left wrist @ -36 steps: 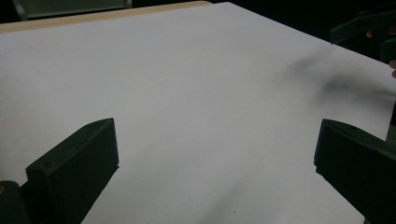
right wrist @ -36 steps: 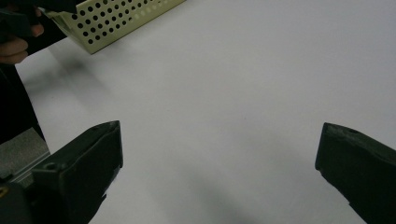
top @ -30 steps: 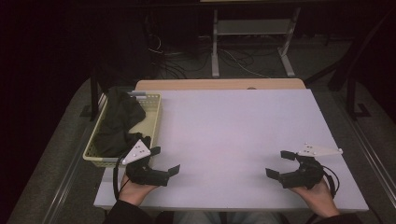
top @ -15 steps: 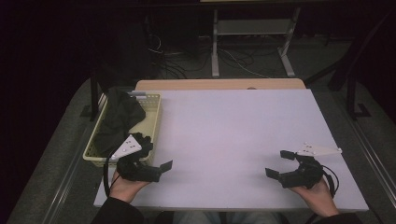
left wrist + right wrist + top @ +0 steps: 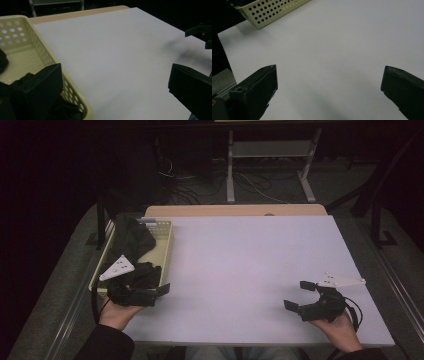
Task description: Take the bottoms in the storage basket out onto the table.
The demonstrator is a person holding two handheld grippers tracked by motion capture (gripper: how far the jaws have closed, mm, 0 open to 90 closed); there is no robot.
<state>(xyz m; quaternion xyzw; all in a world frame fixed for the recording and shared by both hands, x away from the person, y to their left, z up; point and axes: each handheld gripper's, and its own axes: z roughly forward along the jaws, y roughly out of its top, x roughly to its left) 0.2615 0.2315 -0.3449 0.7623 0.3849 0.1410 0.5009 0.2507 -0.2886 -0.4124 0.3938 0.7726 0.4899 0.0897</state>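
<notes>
Evidently the left gripper hangs at the near end of the pale yellow perforated basket, jaws spread wide and empty — one over the rim, the dark cloth just behind it. An approach, I judge; next comes reaching in and closing on fabric. The right gripper — also wide, empty — rests well apart on the white table.

No readable text, label, brand or number anywhere.
</notes>
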